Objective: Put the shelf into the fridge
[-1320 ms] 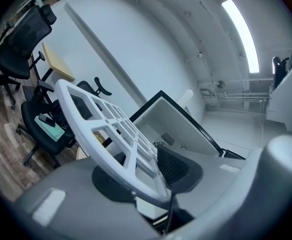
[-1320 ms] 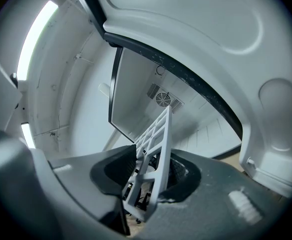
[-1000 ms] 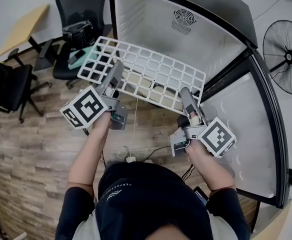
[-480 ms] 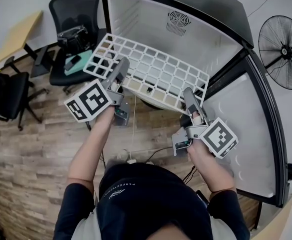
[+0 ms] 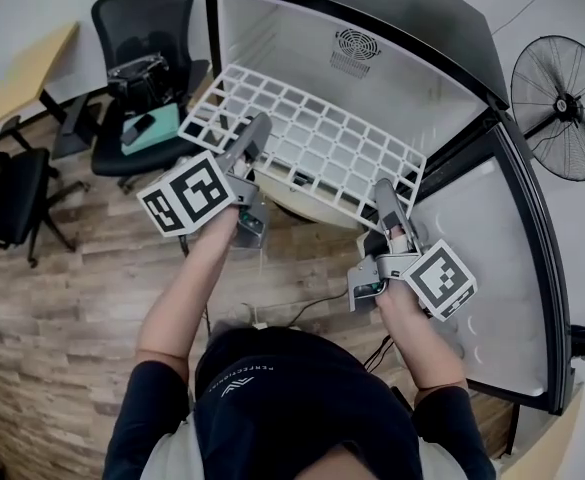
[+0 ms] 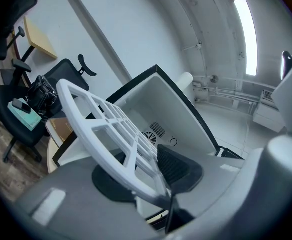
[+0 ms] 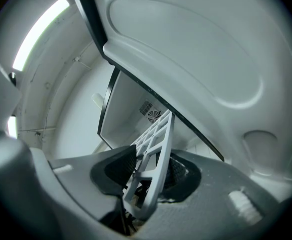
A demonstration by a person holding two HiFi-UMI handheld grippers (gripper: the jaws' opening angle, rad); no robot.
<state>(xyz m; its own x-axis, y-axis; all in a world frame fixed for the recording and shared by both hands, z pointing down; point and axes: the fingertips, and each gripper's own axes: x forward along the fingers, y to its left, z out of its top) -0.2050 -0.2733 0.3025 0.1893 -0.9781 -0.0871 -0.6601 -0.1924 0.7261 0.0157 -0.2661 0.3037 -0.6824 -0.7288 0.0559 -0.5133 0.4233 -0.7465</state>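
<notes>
Holding white grid shelf (image 5: 312, 143) across the open fridge (image 5: 302, 38) mouth, left gripper (image 5: 257, 130) pinching its near-left edge, right gripper (image 5: 385, 193) pinching near-right corner, fridge door (image 5: 492, 268) swung right.

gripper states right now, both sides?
left gripper: closed, holding the near edge of the white shelf.
right gripper: closed, holding the same shelf at its near right corner.
</notes>
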